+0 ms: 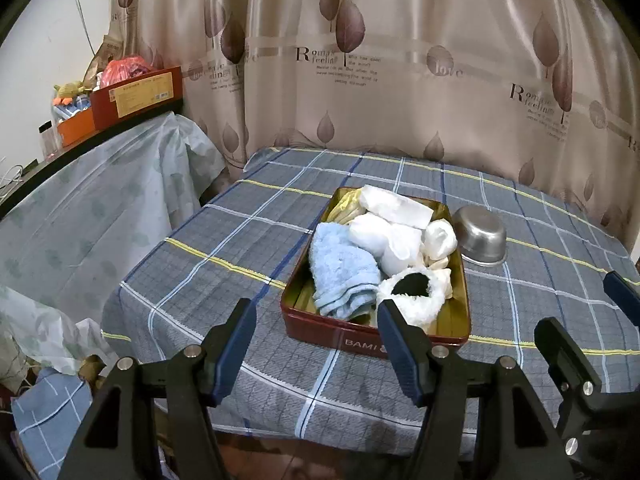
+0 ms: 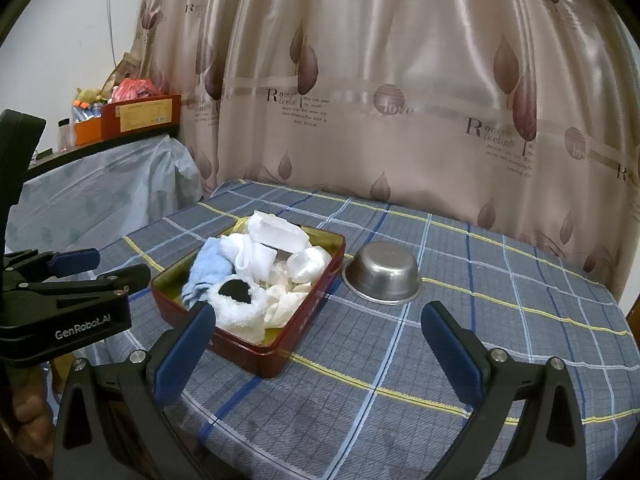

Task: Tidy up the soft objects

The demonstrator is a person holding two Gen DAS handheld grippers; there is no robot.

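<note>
A red tin tray sits on the checked tablecloth, filled with soft things: a light blue towel, a white fluffy piece with a black centre, and several white cloths and pads. My left gripper is open just in front of the tray's near edge, nothing between its fingers. My right gripper is open beside the tray's near right corner, also empty. The left gripper shows at the left of the right wrist view.
An upturned steel bowl sits just right of the tray. A leaf-print curtain hangs behind the table. A covered counter at left carries a red box and clutter. The table edge lies below both grippers.
</note>
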